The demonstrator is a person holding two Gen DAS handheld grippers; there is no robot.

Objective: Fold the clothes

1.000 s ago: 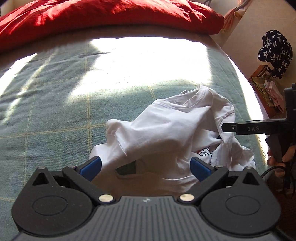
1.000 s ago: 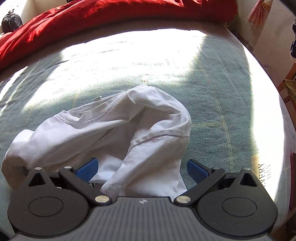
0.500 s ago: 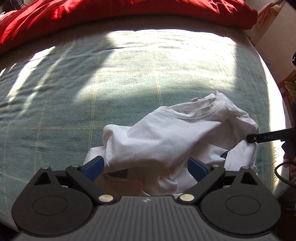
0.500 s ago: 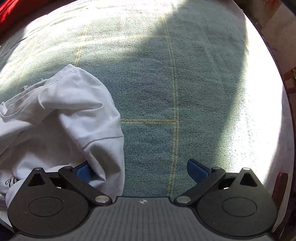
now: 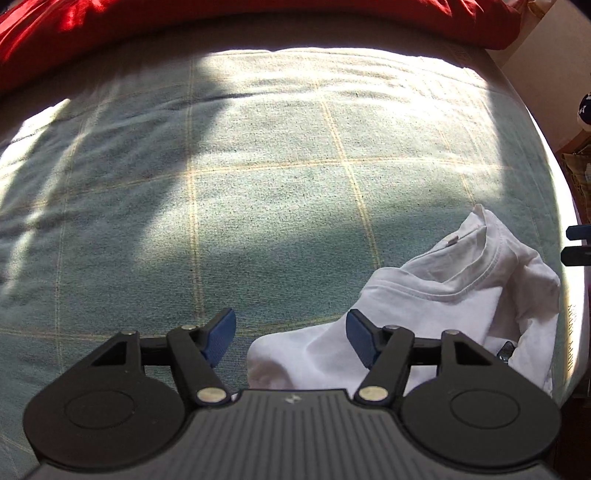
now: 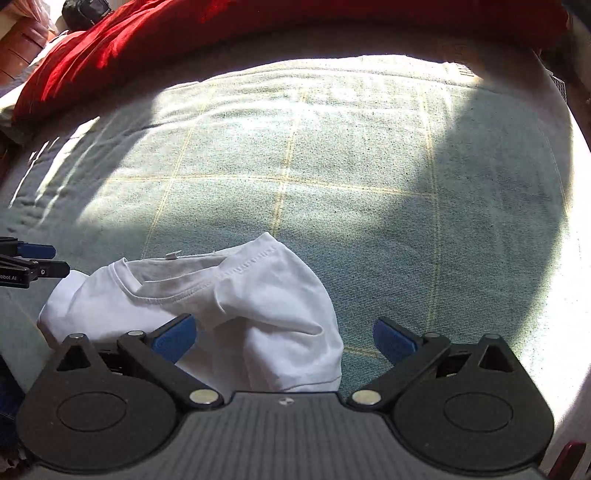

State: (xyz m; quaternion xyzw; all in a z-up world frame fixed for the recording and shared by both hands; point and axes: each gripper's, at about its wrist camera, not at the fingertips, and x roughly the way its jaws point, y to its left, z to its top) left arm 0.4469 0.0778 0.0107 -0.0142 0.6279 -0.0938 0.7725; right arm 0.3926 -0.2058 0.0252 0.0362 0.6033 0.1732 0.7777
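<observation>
A crumpled white T-shirt (image 5: 443, 314) lies near the bed's front right edge, collar up. In the left wrist view my left gripper (image 5: 291, 338) hovers over the shirt's left end. Its jaws are closing, with a fold of cloth between them, and neither pad presses on it. The right wrist view shows the same T-shirt (image 6: 229, 302) low and left of centre. My right gripper (image 6: 284, 339) is open over the shirt's right end, its left pad above the cloth and its right pad above the blanket. Each gripper's tips show at the edge of the other's view.
A green checked blanket (image 5: 258, 184) covers the bed, part sunlit and part shaded. A red duvet (image 6: 184, 37) is heaped along the far side. The bed's right edge (image 5: 554, 192) drops toward shelves with clutter. A dark object sits at the far left corner (image 6: 85, 11).
The left gripper has slid left, so the shirt now sits at the right of its view, and its jaws have narrowed. The right gripper swung right, then back over the shirt's right end.
</observation>
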